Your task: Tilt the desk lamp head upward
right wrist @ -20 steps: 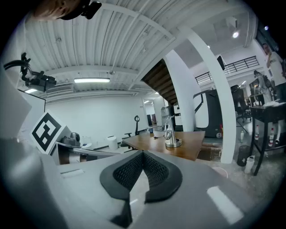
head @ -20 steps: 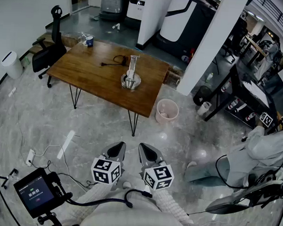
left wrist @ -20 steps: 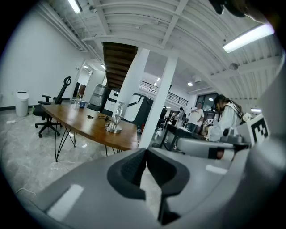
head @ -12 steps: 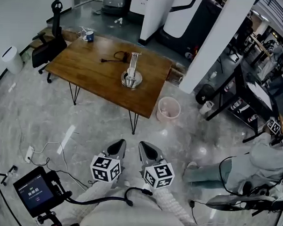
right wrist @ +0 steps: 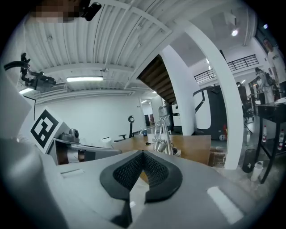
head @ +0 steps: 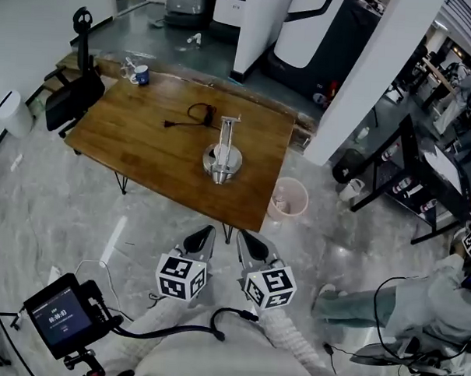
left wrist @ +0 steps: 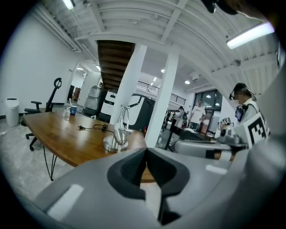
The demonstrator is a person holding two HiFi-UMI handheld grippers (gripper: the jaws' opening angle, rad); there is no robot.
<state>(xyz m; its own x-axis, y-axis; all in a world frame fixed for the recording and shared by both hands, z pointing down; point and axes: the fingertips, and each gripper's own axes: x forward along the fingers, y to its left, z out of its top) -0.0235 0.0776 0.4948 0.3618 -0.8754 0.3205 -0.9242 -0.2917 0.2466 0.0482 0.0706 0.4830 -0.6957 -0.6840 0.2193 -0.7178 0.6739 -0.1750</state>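
A silver desk lamp (head: pixel 224 152) with a round base stands on the wooden table (head: pixel 136 148), its arm upright and its black cord (head: pixel 190 115) coiled behind it. The lamp (left wrist: pixel 118 132) shows left of centre in the left gripper view, and the lamp (right wrist: pixel 161 134) rises just past the jaws in the right gripper view. My left gripper (head: pixel 206 233) and right gripper (head: pixel 244 238) hang side by side over the floor, short of the table's near edge. Both are shut with nothing between their jaws.
A pink bin (head: pixel 288 198) stands on the floor by the table's right corner. A cup (head: pixel 139 75) sits at the far left corner. A black chair (head: pixel 74 90) is left of the table. A white pillar (head: pixel 369 80) rises at right. A tripod-mounted screen (head: pixel 58 317) stands near left.
The table and lamp have come nearer and lower in the head view. Both grippers stay shut and side by side, now close to the table's near edge.
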